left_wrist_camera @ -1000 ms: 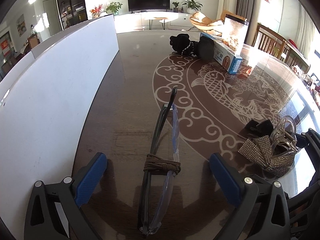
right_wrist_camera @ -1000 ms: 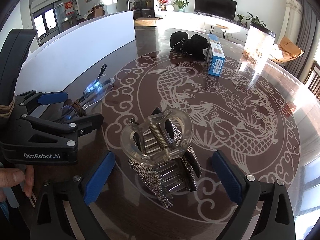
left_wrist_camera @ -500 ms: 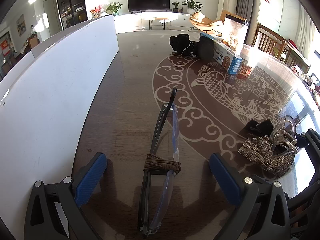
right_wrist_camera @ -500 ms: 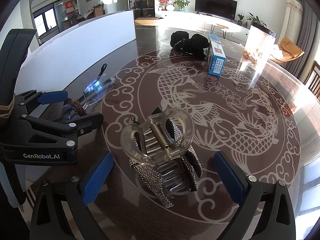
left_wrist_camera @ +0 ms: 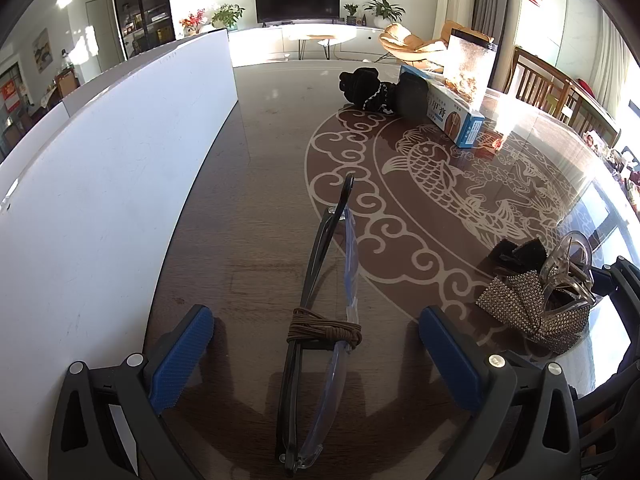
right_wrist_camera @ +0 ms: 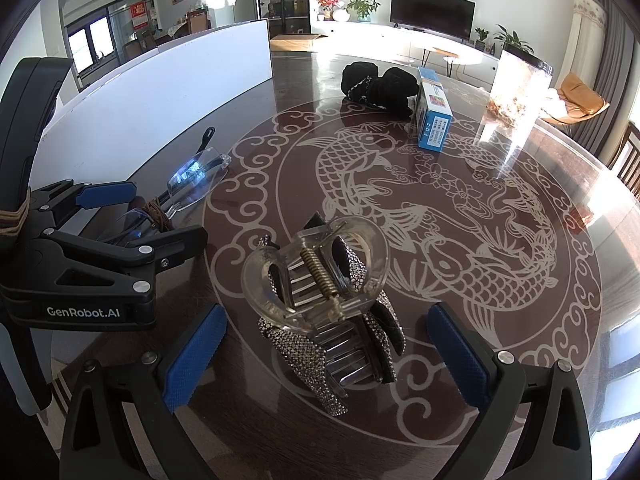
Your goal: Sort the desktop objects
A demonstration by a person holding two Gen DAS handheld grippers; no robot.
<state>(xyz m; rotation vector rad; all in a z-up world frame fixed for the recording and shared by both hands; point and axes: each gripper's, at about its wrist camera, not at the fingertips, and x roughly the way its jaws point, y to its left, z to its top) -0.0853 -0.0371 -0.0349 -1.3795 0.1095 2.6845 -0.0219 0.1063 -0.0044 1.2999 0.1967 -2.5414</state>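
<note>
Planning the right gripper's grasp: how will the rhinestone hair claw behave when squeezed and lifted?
The hair claw is probably stiff and light: clear plastic with thin teeth. Its exposed spring suggests that squeezing the looped handles would open it, so hold the body. The curved plastic looks slippery and may twist; the rhinestones could chip.

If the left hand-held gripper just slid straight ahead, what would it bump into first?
Most likely the folded glasses, which lie lengthwise on the table between the open fingers of the left hand-held gripper. Depth is hard to judge.
</note>
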